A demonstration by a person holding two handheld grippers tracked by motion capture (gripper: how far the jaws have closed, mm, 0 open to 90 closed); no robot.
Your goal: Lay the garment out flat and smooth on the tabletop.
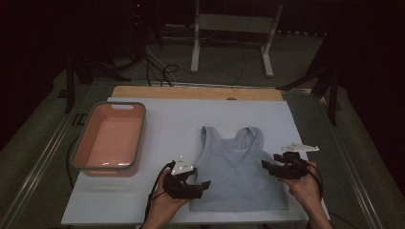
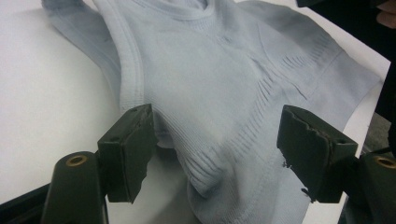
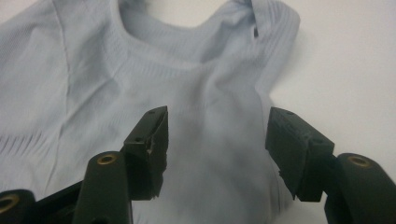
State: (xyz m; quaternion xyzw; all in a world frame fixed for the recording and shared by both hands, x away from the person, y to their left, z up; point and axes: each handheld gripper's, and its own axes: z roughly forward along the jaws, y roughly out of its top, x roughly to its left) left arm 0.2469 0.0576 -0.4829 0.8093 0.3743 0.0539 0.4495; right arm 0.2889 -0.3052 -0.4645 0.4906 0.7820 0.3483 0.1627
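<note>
My left gripper and right gripper both stand released, jaws apart and clear of the cloth, at the two lower side edges of the pale blue tank top, which lies flat on the white table cover beside the pink tub.

The high view is dim and grainy — the room behind the table falls to near black. Both gripper views are brighter, lit softly from above, with faint shadows under the jaws — near parts slightly out of focus.
</note>
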